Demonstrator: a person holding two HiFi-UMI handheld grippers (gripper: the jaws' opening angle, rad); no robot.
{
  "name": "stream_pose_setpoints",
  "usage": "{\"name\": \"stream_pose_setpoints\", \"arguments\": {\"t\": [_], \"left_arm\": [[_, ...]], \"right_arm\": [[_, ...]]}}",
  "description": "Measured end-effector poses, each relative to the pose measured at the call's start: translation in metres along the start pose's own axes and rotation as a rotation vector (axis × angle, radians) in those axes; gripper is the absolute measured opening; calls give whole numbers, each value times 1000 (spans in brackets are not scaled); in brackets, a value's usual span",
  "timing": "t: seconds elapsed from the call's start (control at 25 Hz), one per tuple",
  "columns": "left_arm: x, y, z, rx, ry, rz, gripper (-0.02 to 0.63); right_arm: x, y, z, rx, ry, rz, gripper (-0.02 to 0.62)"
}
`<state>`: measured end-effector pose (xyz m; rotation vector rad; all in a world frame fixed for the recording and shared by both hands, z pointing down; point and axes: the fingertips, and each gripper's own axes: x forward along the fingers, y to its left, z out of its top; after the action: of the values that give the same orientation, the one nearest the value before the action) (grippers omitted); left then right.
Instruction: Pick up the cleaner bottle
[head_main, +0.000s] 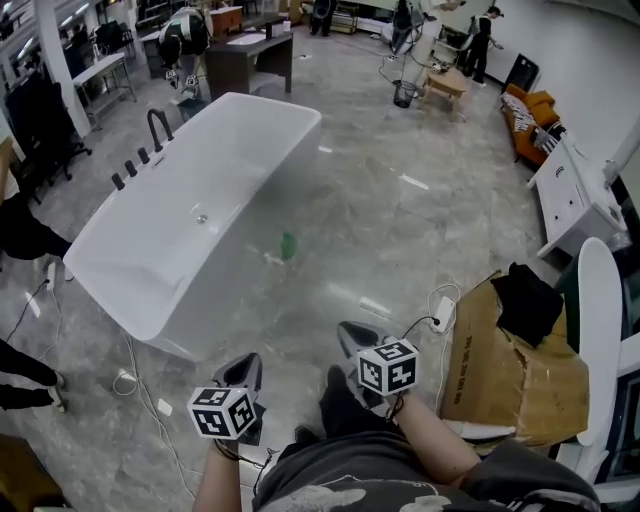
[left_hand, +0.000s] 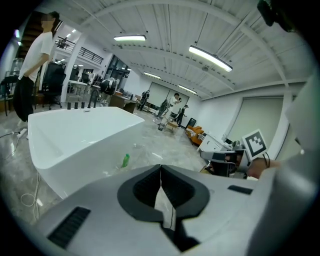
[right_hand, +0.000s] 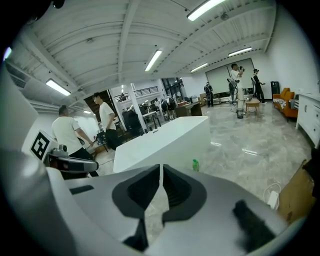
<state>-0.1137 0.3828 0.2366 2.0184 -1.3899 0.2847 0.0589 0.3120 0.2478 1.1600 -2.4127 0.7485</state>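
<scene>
Left tongs (left_hand: 160, 168) and right tongs (right_hand: 161, 168) are both closed, empty. The cleaner bottle (head_main: 288, 245) sits on the floor (head_main: 400, 230) beside the bathtub (head_main: 180, 230), well ahead. I should approach, open one pair early and square it on the body.

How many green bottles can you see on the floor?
1. The green bottle is on the floor right beside the long side of the white bathtub. Others could be hidden behind the tub or furniture.
</scene>
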Motion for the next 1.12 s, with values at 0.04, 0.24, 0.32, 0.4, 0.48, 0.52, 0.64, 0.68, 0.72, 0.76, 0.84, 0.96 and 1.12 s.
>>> {"name": "stream_pose_setpoints", "arguments": {"t": [0.04, 0.24, 0.32, 0.4, 0.48, 0.52, 0.64, 0.68, 0.72, 0.76, 0.84, 0.96, 1.12], "left_arm": [[8, 2, 4, -2, 6, 2, 15], [59, 8, 26, -8, 43, 11, 15], [82, 9, 35, -7, 62, 14, 15], [105, 8, 42, -3, 78, 16, 15], [125, 5, 51, -2, 89, 17, 15], [134, 3, 57, -2, 93, 18, 15], [159, -2, 71, -6, 102, 27, 15], [166, -4, 75, -10, 104, 32, 15], [173, -5, 80, -12, 105, 37, 15], [180, -7, 86, -11, 103, 43, 15], [194, -12, 99, -7, 94, 55, 15], [208, -13, 113, -14, 74, 75, 15], [221, -5, 119, -16, 72, 100, 15]], "right_arm": [[7, -5, 4, 2, 6, 3, 34], [41, -44, 24, 25, 34, 8, 34], [54, -64, 31, 35, 46, 8, 34], [67, -85, 38, 44, 54, 6, 34], [77, -105, 48, 59, 53, 1, 34], [81, -114, 54, 69, 51, 0, 34], [89, -140, 69, 96, 38, 2, 34], [90, -148, 73, 102, 35, 4, 34], [91, -156, 77, 105, 33, 7, 34], [91, -164, 81, 107, 33, 10, 34], [92, -181, 88, 103, 33, 15, 34], [97, -198, 95, 91, 31, 31, 34], [105, -208, 107, 77, 14, 54, 34]]}}
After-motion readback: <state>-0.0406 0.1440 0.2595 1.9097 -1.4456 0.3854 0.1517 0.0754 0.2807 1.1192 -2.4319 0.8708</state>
